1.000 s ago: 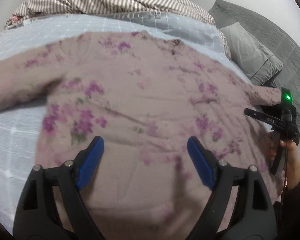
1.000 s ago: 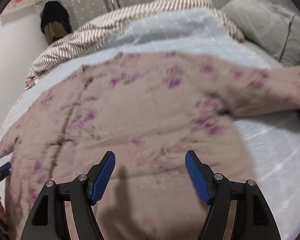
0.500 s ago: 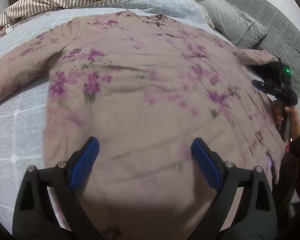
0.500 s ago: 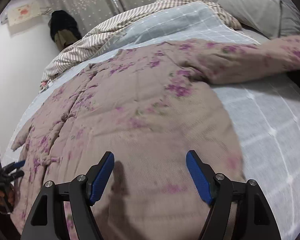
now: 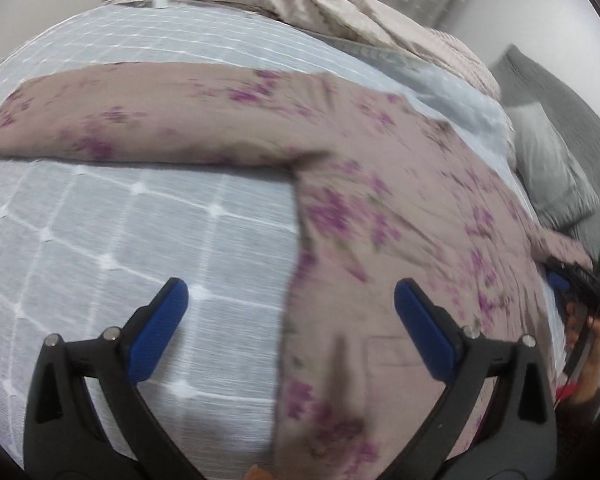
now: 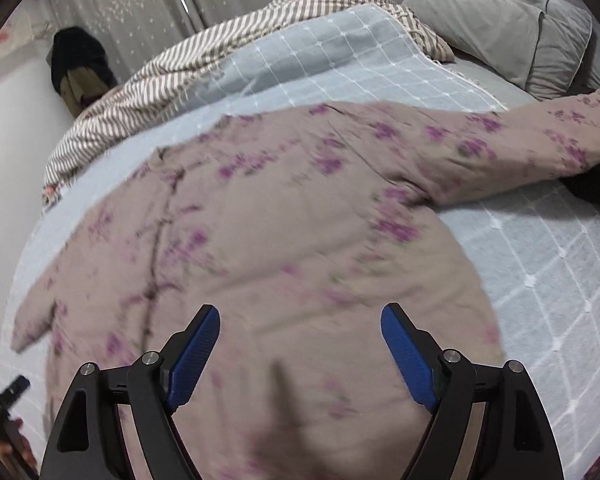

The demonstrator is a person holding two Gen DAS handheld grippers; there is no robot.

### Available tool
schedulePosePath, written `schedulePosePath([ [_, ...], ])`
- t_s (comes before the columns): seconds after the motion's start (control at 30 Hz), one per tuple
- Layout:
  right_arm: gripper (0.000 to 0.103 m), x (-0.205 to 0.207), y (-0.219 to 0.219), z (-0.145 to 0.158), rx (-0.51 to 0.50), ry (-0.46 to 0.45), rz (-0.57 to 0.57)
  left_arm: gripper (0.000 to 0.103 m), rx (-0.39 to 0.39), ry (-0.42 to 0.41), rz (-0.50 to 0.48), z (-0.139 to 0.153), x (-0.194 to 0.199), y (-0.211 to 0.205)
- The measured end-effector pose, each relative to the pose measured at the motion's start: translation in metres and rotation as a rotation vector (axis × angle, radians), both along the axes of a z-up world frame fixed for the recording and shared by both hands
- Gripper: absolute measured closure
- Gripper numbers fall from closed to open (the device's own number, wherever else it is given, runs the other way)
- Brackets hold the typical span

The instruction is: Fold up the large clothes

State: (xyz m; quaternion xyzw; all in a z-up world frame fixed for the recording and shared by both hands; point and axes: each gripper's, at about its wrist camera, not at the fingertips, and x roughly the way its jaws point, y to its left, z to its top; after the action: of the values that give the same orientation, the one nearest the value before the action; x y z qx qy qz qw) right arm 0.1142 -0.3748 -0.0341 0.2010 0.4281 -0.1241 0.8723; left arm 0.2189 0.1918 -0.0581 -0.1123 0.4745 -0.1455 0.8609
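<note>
Your left tongs [image 5: 290, 320] are opening wide, empty, over the garment's [image 5: 400, 220] side edge on the bed [image 5: 100, 240]. Your right tongs [image 6: 300, 344] are opening, empty, above its lower part.

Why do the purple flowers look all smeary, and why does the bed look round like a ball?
In the left wrist view the flowers on the floral garment are smeared by motion blur; the left claw looks sharp. In the right wrist view the garment is smeared too, while the grey pillow stays crisper. Both fisheye lenses bulge the checked bedspread and darken the corners.
</note>
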Motion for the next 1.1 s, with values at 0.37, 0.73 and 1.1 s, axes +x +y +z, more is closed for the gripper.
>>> schedulePosePath([
  [0.37, 0.018, 0.02, 0.043, -0.038, -0.024, 0.055, 0.081, 0.001, -0.062, 0.017, 0.391, -0.03, 0.036, 0.118],
  [0.73, 0.018, 0.018, 0.03, -0.042, -0.011, 0.044, 0.014, 0.001, -0.182, -0.085, 0.519, -0.052, 0.046, 0.145],
  [1.1, 0.018, 0.023, 0.044, -0.044, -0.061, 0.048, 0.048, 0.019, -0.367, -0.166, 0.723, -0.059, 0.073, 0.2],
])
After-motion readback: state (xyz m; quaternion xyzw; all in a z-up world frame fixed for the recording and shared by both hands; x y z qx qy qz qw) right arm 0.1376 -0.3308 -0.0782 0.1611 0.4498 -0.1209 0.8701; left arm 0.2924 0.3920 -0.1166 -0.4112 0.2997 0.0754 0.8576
